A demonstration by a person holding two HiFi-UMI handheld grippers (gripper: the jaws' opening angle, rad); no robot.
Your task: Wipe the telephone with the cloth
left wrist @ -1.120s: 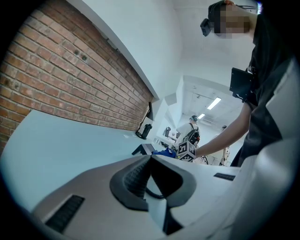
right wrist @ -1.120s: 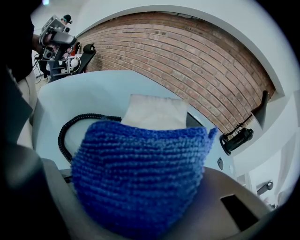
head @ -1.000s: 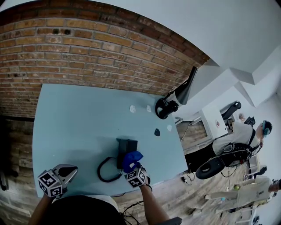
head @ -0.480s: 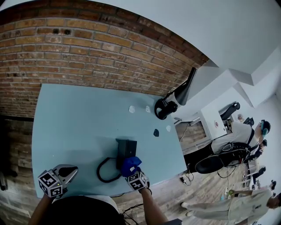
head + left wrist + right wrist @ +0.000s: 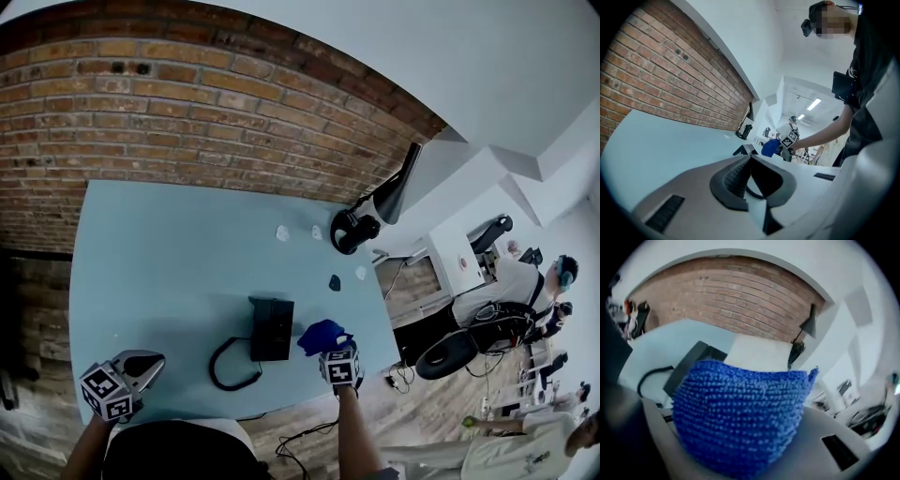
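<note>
A black telephone [image 5: 271, 328] lies near the front edge of the light blue table [image 5: 159, 262], and its cord [image 5: 229, 367] loops to the left. My right gripper [image 5: 335, 352] hovers just right of the telephone, shut on a bunched blue cloth [image 5: 321, 336]. In the right gripper view the cloth [image 5: 740, 413] fills the middle and hides the fingertips, with the telephone [image 5: 691, 364] behind it at the left. My left gripper [image 5: 145, 364] rests at the front left corner with its tips together and nothing in it. In the left gripper view its tips [image 5: 750, 161] meet.
A black lamp [image 5: 361, 220] stands at the table's far right edge. Small white scraps [image 5: 282, 232] and a small dark piece [image 5: 335, 281] lie beyond the telephone. A brick wall [image 5: 187, 103] backs the table. People stand off to the right.
My right gripper has carried the blue cloth from the telephone's front end to the telephone's right side. The left gripper has stayed still.
</note>
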